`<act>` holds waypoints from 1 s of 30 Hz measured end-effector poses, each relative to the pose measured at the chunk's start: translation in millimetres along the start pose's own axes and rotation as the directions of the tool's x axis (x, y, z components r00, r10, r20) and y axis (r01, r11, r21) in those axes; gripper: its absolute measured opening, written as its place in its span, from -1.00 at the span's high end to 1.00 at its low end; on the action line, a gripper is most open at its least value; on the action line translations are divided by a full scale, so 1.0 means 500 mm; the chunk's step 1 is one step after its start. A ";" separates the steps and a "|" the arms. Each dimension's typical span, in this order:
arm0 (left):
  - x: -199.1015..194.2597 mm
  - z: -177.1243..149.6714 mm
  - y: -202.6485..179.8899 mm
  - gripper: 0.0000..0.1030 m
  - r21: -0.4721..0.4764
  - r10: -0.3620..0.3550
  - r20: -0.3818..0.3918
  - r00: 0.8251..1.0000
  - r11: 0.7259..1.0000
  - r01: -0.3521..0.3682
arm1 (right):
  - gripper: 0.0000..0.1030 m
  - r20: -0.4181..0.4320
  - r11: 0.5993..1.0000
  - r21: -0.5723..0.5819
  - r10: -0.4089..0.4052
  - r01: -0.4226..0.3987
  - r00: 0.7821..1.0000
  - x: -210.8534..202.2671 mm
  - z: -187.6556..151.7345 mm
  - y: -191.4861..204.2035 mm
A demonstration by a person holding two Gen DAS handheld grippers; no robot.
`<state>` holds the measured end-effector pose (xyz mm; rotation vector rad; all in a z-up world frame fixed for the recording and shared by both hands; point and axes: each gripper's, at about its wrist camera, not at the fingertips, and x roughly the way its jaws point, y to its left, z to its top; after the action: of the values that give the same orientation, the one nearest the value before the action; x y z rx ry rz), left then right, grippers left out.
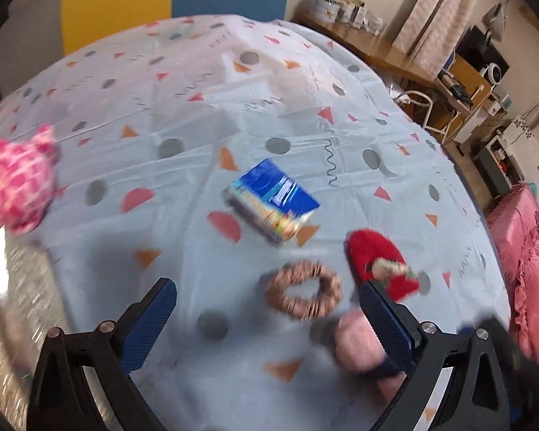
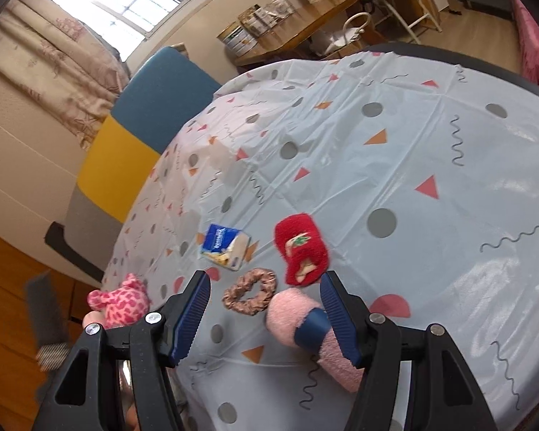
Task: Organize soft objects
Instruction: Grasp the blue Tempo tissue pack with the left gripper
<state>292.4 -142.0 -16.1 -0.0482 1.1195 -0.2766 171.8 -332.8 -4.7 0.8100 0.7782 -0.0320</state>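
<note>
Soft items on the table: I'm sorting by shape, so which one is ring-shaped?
The brown scrunchie, a closed loop with an open centre, lying between the blue tissue pack and pink rolled towel.

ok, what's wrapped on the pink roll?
A dark blue band circles the pink roll near its middle. The roll's lower end is hidden behind the right gripper, whose fingers straddle it without touching.

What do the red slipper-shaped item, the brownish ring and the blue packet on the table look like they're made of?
Red slipper-shaped item: fuzzy, matte plush or fleece, judging by its fluffy nap and soft edges. Brownish ring: gathered, slightly shiny fabric, likely a satin scrunchie; the folds catch light. Blue packet: glossy printed plastic film, probably a tissue pack, though the print is too small to read.
</note>
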 end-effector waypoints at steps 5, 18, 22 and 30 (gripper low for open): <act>0.097 0.062 -0.035 -0.98 0.009 0.023 -0.052 0.998 1.000 -0.023 | -0.25 -0.028 0.998 0.008 0.060 -0.060 0.998 0.000 -0.003 0.004; 0.212 0.153 -0.037 -0.64 -0.096 0.019 -0.125 0.992 0.995 -0.032 | -0.33 -0.053 0.990 0.048 0.132 -0.130 0.990 -0.002 -0.003 -0.004; 0.227 0.144 -0.039 -0.27 -0.048 0.070 -0.127 0.989 0.996 -0.076 | -0.33 -0.054 0.990 0.062 0.130 -0.127 0.990 0.000 -0.003 -0.010; 0.191 0.122 -0.027 -0.10 0.052 0.102 -0.101 0.990 0.994 -0.097 | -0.33 -0.061 0.992 0.067 0.111 -0.106 0.992 0.006 -0.003 -0.016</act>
<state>382.8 -184.3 -71.1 0.0645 1.2140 -0.2184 170.5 -336.4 -12.4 0.9166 0.7965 0.0673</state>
